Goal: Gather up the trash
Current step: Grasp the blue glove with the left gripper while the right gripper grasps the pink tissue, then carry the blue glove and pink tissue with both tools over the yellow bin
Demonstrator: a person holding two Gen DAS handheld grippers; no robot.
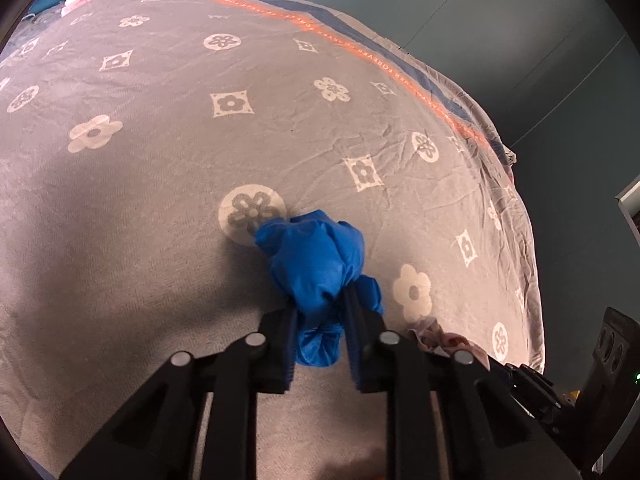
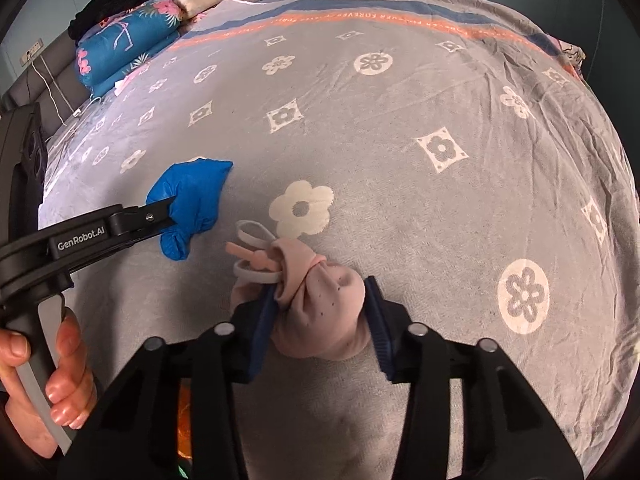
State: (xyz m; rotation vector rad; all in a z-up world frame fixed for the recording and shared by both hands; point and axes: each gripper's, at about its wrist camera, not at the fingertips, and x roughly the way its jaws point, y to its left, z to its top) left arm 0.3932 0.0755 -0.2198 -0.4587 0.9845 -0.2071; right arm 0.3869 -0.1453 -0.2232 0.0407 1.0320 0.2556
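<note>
My left gripper (image 1: 320, 312) is shut on a crumpled blue bag (image 1: 316, 260), held just over the grey flowered blanket (image 1: 160, 184). The same blue bag (image 2: 188, 196) and the left gripper show in the right wrist view at the left. My right gripper (image 2: 324, 300) is shut on a knotted pink bag (image 2: 320, 312) with grey and pink loop handles (image 2: 256, 256) sticking out to the left. The pink bag (image 1: 444, 340) peeks in at the lower right of the left wrist view.
The blanket (image 2: 400, 120) covers a bed, with an orange and blue stripe (image 2: 360, 14) along its far side. A folded blue floral quilt (image 2: 124, 40), pillows and dark clothes lie at the far left by the headboard. The bed edge drops off at the right (image 1: 532, 240).
</note>
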